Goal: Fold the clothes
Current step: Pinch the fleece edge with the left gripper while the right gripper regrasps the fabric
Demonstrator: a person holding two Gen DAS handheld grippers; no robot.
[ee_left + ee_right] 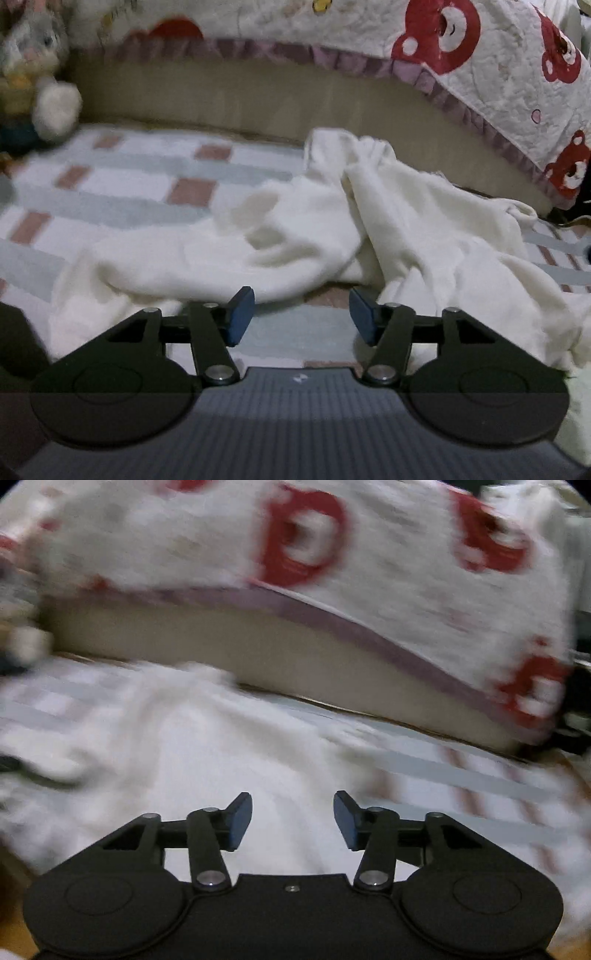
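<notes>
One white garment (369,229), rumpled and unfolded on your checked bedsheet (122,177) below the bear quilt (498,74), all folding left; your left gripper (301,317) and right gripper (293,819) gape wide, holding nothing.

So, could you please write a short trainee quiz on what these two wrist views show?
1. True or false: the left hand-held gripper is clamped on the white garment.
2. What sits at the far left of the left wrist view? A) a stuffed toy B) a kettle C) a shoe
3. What red figures are printed on the quilt?

Key: 1 false, its jaws stand open with nothing between them; 2 A, the stuffed toy; 3 bears.
</notes>
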